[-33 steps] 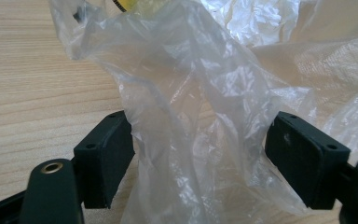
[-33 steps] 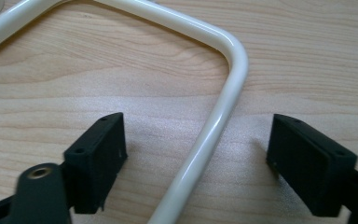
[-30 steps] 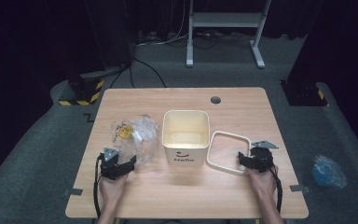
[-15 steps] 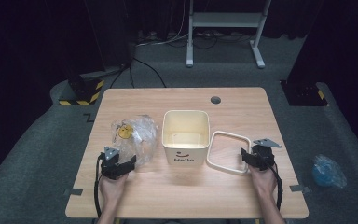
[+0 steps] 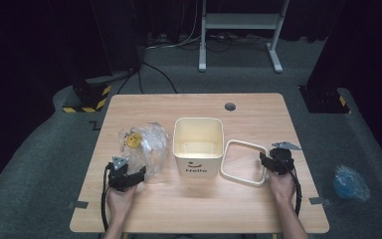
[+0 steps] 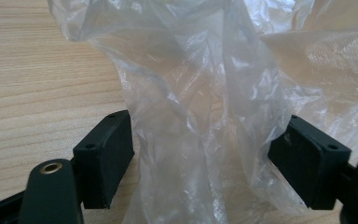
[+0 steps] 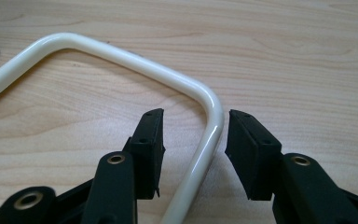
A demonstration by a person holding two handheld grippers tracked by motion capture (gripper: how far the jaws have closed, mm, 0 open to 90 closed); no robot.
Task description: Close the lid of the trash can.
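Note:
A cream square ring (image 5: pixel 243 143) lies flat on the wooden table (image 5: pixel 258 119), right of a cream bin (image 5: pixel 197 164) marked "Hello". My right gripper (image 5: pixel 265 161) straddles the ring's right rail (image 7: pixel 205 135). Its jaws have just been closing, and a gap still shows on each side of the rail (image 7: pixel 121 53). Left of the bin lies a crumpled clear plastic bag (image 5: pixel 149 144) with a yellow item (image 5: pixel 133 141) inside. My left gripper (image 5: pixel 135 173) stands open at the bag's near edge, with a fold of plastic (image 6: pixel 200 140) between its wide jaws (image 6: pixel 205 158).
A round cable hole (image 5: pixel 230 106) sits in the table's far edge. On the floor, a blue bag (image 5: pixel 350 181) lies to the right, a white stand (image 5: pixel 238 20) is at the back and a yellow-and-black striped base (image 5: pixel 87 102) is at the left.
The right gripper has edged slightly forward along the ring's right side and its jaws have narrowed around the rail. The left gripper and the bag have not moved.

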